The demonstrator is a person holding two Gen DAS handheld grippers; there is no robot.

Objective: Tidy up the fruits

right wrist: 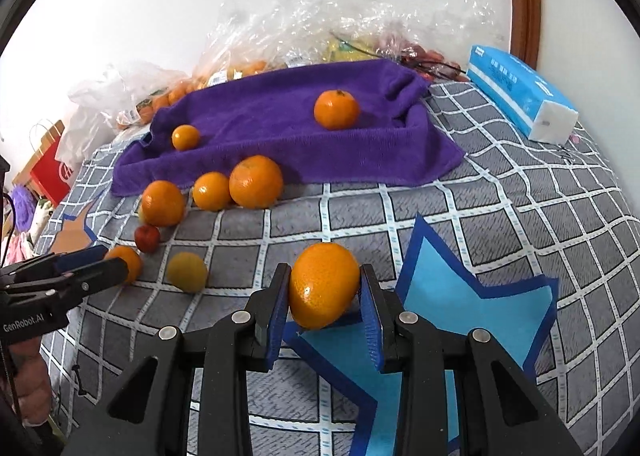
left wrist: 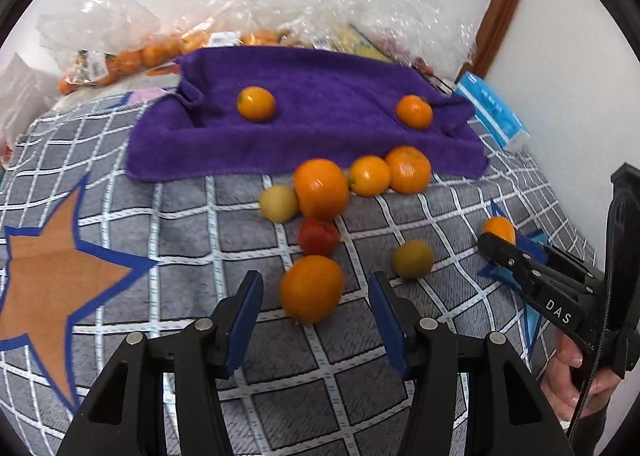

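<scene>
Right gripper [right wrist: 325,306]: jaws clenched on an orange [right wrist: 323,285], held over the blue star [right wrist: 472,308] of the checked cover [right wrist: 520,196]. Left gripper [left wrist: 316,320]: jaws released, spread to either side of a second orange [left wrist: 311,288] that lies on the cover; no pad touches it. From this second orange, a red fruit [left wrist: 319,236] lies at 12 o'clock and a yellow-green fruit [left wrist: 413,258] at 2 o'clock. Beyond the red fruit, a pale fruit [left wrist: 278,203] and three oranges form a row along the near edge of the purple towel [left wrist: 320,136]. Two more oranges rest on the towel, well apart. An orange star [left wrist: 52,268] lies at 9 o'clock from the left gripper. A tissue pack [right wrist: 520,96] lies at the towel's 3 o'clock. Clear bags [right wrist: 320,24] of fruit stand behind the towel.
</scene>
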